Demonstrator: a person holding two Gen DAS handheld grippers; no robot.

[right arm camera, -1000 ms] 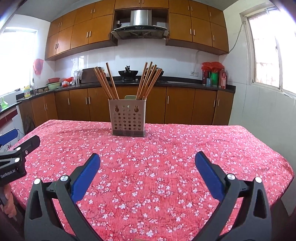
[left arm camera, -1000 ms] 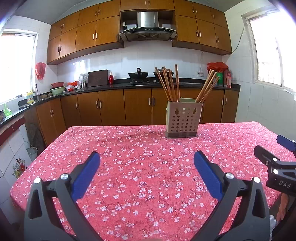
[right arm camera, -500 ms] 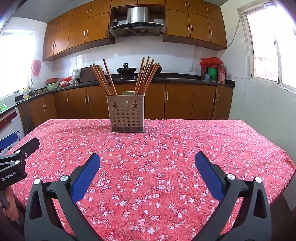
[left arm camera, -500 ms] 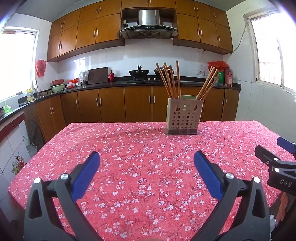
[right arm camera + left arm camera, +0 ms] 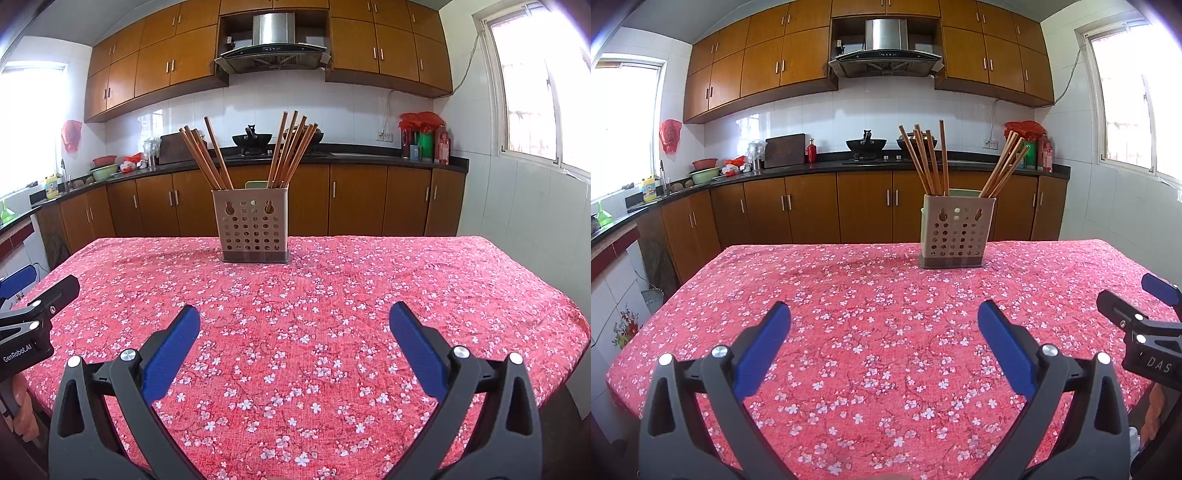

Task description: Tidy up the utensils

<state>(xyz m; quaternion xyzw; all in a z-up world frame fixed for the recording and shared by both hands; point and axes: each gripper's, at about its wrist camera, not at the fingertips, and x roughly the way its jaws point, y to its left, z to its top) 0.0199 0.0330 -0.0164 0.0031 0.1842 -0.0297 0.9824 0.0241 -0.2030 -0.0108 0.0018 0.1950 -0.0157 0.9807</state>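
Note:
A beige perforated utensil holder [image 5: 955, 234] stands on the far half of the table; it also shows in the right wrist view [image 5: 253, 229]. Two bunches of brown chopsticks stand in it, one on its left side [image 5: 928, 162] [image 5: 207, 158] and one on its right side [image 5: 1004, 166] [image 5: 291, 149]. My left gripper [image 5: 884, 321] is open and empty, low over the near table. My right gripper [image 5: 294, 321] is open and empty, likewise near the front edge. Each gripper shows at the other's side [image 5: 1145, 325] [image 5: 29, 317].
The table has a red flowered cloth [image 5: 868, 295] [image 5: 369, 288]. Behind it run brown kitchen cabinets [image 5: 812, 210] with a dark counter, a wok [image 5: 866, 144] and bowls [image 5: 703, 173]. White tiled walls and windows stand at both sides.
Both cameras have pulled back and tilted up a little: the holder sits lower and farther on the table. Both grippers stay open and empty.

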